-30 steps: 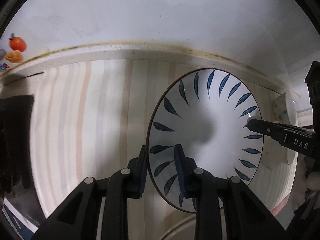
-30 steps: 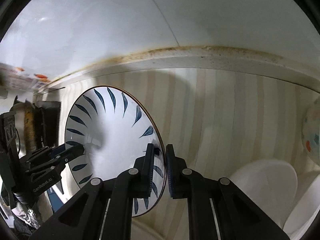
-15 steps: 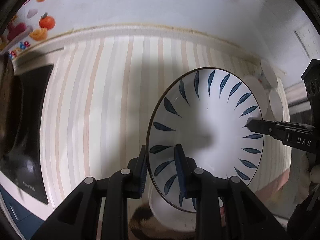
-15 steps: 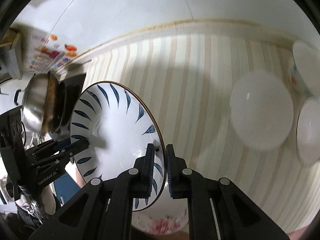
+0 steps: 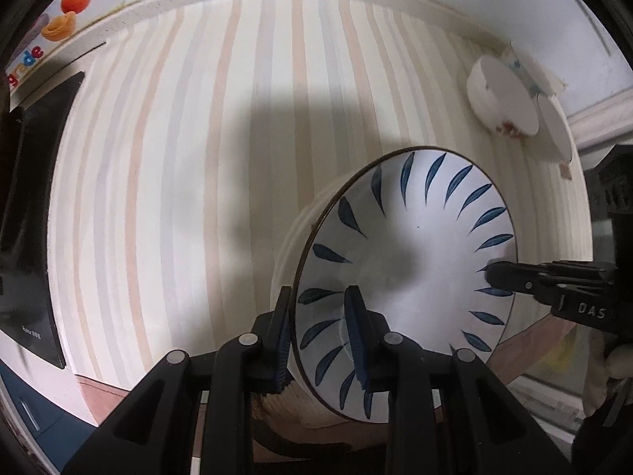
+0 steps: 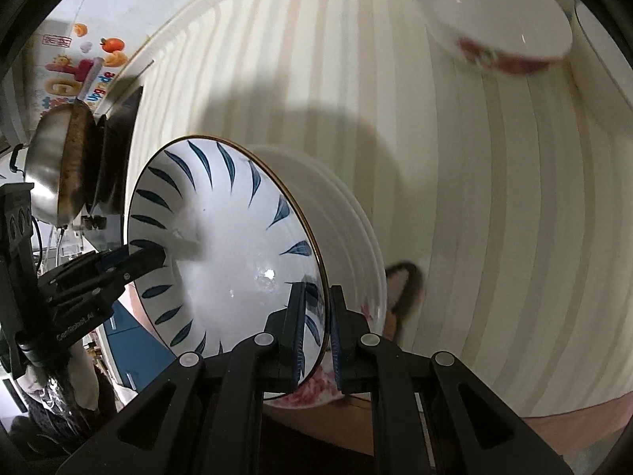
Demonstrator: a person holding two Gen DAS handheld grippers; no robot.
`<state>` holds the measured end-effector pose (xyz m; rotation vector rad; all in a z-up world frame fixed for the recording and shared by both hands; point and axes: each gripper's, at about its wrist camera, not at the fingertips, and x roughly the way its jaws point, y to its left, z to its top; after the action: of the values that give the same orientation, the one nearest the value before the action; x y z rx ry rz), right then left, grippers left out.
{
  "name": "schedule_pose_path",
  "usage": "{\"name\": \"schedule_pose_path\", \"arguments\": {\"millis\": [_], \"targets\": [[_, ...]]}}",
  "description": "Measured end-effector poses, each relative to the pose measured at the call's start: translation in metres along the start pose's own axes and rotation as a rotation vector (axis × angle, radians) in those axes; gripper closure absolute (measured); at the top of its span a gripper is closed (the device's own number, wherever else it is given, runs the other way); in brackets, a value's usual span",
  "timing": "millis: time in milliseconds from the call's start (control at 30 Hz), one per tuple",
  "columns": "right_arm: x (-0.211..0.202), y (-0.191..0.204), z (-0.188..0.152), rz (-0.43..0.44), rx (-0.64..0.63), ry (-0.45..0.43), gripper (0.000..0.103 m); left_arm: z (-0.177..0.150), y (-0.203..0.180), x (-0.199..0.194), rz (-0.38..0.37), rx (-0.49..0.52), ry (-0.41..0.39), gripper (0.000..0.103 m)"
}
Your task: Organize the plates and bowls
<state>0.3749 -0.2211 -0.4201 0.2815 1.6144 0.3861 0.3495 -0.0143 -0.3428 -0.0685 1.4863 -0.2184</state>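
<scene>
A white bowl with blue leaf marks (image 5: 407, 273) (image 6: 221, 245) hangs tilted between both grippers. My left gripper (image 5: 318, 328) is shut on its near rim, one finger inside and one outside. My right gripper (image 6: 316, 324) is shut on the opposite rim, and its tip (image 5: 498, 275) shows at the bowl's right side in the left wrist view. The left gripper's tip (image 6: 146, 257) shows on the far rim in the right wrist view. Just under the bowl sits a stack of white dishes (image 5: 304, 225) (image 6: 352, 221) with red flower marks low on its side.
A striped cloth (image 5: 198, 158) covers the table. A white bowl with red flowers (image 6: 494, 19) (image 5: 500, 95) and another white dish (image 5: 554, 126) stand at the far right. A steel pan (image 6: 51, 170) sits on a black cooktop (image 5: 27, 217) at the left.
Both grippers have carried the blue-leaf bowl away from the wall toward the table's near side. The stack of white dishes has come into view right beneath it.
</scene>
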Motion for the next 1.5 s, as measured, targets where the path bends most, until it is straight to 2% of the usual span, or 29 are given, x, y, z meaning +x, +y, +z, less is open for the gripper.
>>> {"name": "schedule_pose_path", "arguments": {"millis": [133, 433, 633, 833, 1133, 1500], "targets": [[0.009, -0.007, -0.008, -0.005, 0.013, 0.000, 0.090, 0.000, -0.002, 0.015, 0.007, -0.002, 0.034, 0.080], [0.017, -0.018, -0.007, 0.007, 0.022, -0.008, 0.090, 0.003, -0.005, 0.023, 0.023, -0.007, 0.029, 0.080], [0.012, -0.015, -0.008, -0.045, -0.013, -0.014, 0.089, -0.005, -0.009, 0.026, 0.038, -0.004, 0.037, 0.079], [0.010, -0.014, -0.008, -0.049, -0.024, -0.014, 0.087, -0.008, -0.007, 0.034, 0.021, -0.028, 0.058, 0.079], [0.009, -0.020, -0.002, -0.011, -0.005, -0.001, 0.086, -0.012, -0.010, 0.039, 0.033, -0.041, 0.053, 0.079], [0.008, -0.017, -0.002, -0.025, -0.019, 0.001, 0.083, -0.022, -0.009, 0.034, 0.077, -0.067, 0.026, 0.079]]}}
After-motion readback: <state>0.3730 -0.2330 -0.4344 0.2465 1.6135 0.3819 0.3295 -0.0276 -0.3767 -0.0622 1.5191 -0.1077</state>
